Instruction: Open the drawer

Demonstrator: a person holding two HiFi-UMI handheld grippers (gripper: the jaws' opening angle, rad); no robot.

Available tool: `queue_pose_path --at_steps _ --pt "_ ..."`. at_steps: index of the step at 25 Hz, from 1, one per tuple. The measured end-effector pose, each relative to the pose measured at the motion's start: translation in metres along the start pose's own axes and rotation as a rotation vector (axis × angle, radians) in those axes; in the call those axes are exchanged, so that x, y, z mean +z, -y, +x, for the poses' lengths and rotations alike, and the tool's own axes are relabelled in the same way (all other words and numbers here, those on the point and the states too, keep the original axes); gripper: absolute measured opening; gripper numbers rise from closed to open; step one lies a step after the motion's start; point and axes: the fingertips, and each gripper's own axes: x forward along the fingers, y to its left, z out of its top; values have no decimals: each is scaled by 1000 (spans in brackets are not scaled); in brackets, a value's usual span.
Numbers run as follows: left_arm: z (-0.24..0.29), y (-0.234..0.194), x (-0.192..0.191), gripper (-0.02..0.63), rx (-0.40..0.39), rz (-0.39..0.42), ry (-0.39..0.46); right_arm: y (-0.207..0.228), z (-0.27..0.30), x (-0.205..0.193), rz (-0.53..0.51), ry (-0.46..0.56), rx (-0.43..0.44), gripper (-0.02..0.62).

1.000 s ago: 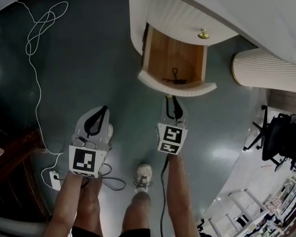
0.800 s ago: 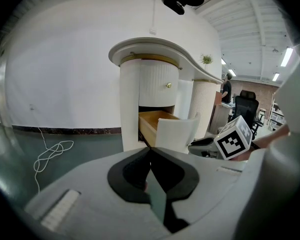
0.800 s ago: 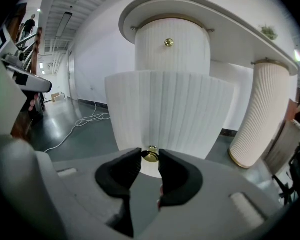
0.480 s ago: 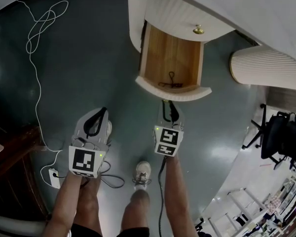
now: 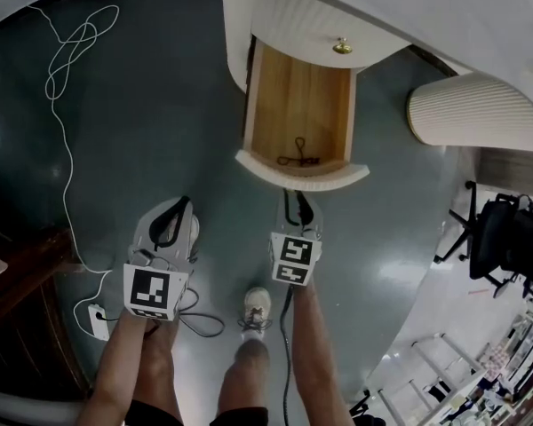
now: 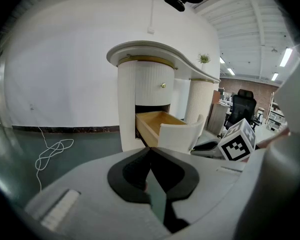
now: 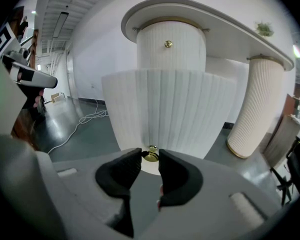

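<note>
Drawer (image 5: 298, 96): white ribbed front, honey wood inside. Brass knob (image 7: 150, 154). Glossy dark teal floor (image 5: 142, 149); white cable (image 5: 64, 69) upper left.

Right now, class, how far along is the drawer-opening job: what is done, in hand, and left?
Done: the drawer stands pulled well out of the white cabinet, wooden inside showing. In hand: the right tongs pinch its brass knob; the left tongs are shut and empty. Left: probably only letting go, perhaps a little more pull.
</note>
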Motion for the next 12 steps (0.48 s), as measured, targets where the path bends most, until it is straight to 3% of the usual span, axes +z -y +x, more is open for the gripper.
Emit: queue_pose_path --at_steps 12 --pt "-9 5 -3 9 -9 9 -3 -1 -9 -9 4 -8 -13 112"
